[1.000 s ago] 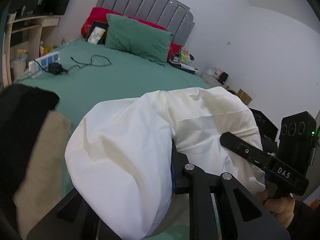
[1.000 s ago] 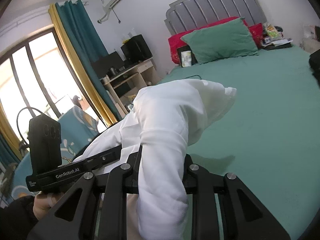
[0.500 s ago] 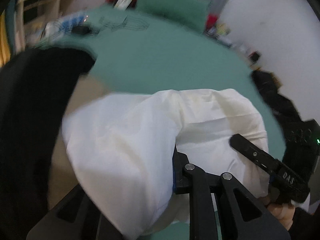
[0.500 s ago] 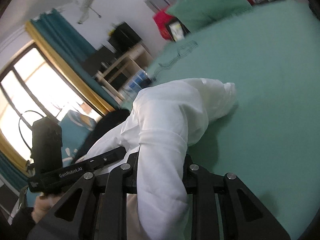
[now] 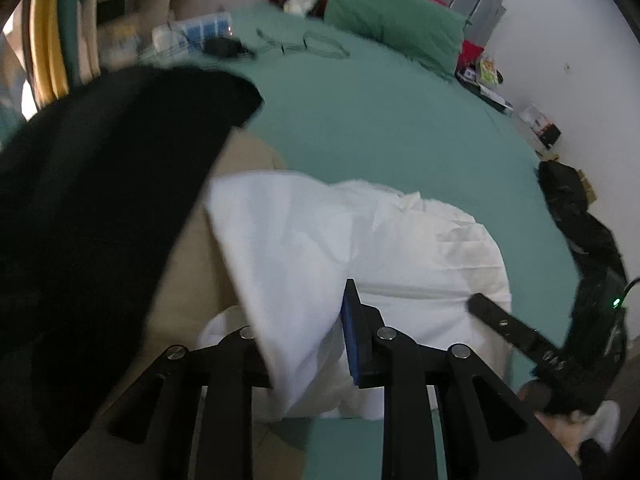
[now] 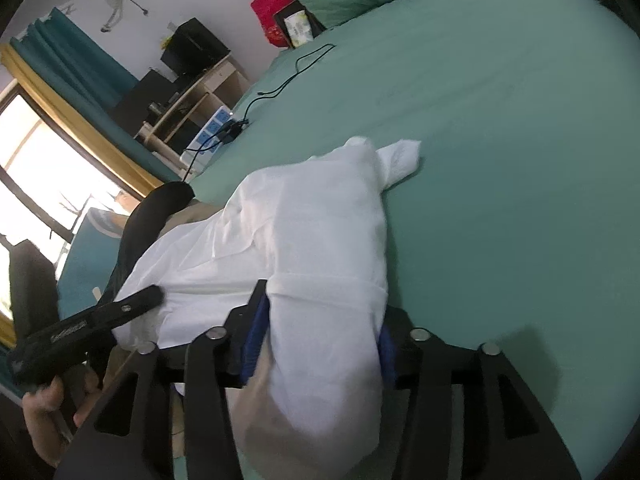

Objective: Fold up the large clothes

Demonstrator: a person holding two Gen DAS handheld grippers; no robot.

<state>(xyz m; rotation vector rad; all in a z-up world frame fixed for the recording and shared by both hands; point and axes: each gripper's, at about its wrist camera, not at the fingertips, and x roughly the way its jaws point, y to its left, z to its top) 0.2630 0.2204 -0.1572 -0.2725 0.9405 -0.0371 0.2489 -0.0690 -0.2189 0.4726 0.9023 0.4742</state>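
Note:
A large white garment point(image 5: 380, 248) lies bunched on the green bed point(image 5: 380, 128), near its front edge. My left gripper point(image 5: 308, 344) is shut on a fold of its left end. My right gripper point(image 6: 320, 336) is shut on a thick fold of its right end point(image 6: 320, 240). A white corner of the cloth point(image 6: 400, 158) sticks out onto the sheet. The right gripper shows in the left wrist view point(image 5: 516, 328), the left gripper in the right wrist view point(image 6: 84, 328). The cloth hides the fingertips.
A black garment point(image 5: 100, 200) over a beige one point(image 5: 192, 272) lies left of the white cloth. A black garment point(image 5: 580, 216) hangs at the bed's right edge. A power strip with a charger and cable point(image 6: 224, 130), pillows point(image 5: 392, 20) and a desk point(image 6: 192, 92) are farther off.
Both grippers have come down with the white garment, from held up in the air to low on the bed. The cloth now rests flatter on the sheet.

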